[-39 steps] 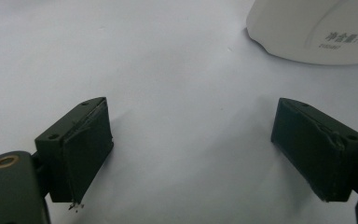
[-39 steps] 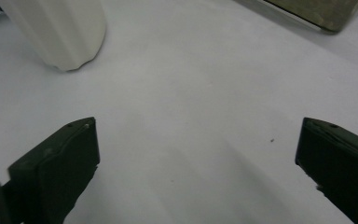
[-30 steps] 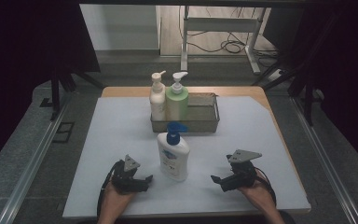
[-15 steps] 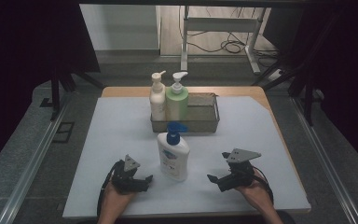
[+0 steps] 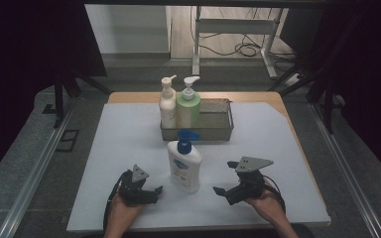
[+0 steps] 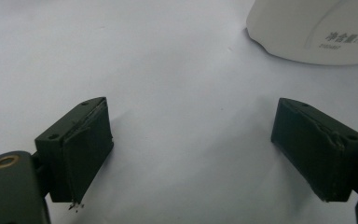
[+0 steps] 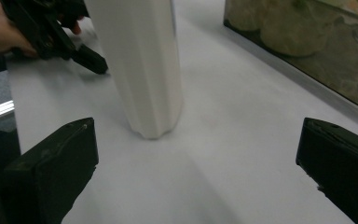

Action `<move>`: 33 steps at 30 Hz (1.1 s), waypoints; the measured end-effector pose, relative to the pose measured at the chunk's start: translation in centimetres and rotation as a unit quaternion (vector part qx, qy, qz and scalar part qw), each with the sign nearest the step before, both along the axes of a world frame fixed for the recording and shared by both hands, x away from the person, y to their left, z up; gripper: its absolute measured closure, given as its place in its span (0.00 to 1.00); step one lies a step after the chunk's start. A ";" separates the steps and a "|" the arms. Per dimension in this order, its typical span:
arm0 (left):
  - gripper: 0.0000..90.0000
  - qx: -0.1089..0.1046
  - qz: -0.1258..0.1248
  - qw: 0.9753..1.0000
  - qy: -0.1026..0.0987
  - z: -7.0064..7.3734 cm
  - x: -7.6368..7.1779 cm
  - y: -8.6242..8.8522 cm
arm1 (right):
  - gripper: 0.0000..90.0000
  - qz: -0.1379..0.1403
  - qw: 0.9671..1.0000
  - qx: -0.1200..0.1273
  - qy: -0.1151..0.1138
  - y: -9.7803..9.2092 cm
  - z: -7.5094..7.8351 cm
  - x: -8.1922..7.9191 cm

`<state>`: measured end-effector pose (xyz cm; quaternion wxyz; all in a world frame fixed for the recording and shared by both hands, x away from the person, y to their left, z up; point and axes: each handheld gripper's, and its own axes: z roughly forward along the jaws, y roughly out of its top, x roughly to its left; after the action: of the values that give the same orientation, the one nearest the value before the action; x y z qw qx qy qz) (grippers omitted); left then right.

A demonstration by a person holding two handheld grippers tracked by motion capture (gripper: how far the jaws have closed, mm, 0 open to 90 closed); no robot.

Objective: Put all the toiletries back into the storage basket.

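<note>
A white bottle with a blue pump stands on the mat between both grippers, in front of the tray. The right gripper and left gripper gape wide, empty. Best to close squarely on the body, low, keeping it upright. Its print is too small to read.

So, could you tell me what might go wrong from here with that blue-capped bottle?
The white bottle stands tall and narrow between the open left tongs and right tongs; a push from one side alone could topple it. If it falls away from the person, it could strike the tray and the two pump bottles standing in it.
</note>
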<state>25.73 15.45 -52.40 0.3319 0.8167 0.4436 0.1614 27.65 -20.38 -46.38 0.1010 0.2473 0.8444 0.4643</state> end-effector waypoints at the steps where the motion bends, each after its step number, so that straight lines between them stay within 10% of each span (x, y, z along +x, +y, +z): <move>1: 0.13 0.000 0.000 1.000 0.000 0.0 0.0 0.0 | 0.00 0.002 1.000 0.002 -0.001 0.2 0.2 0.0; 33: 0.13 0.000 0.000 1.000 0.000 0.0 0.0 0.0 | 0.00 0.029 0.999 0.015 0.011 4.9 3.0 0.6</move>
<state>25.70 15.44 -52.40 0.3324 0.8164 0.4437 0.1615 28.25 -15.53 -43.36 0.0746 0.2297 0.8450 0.4771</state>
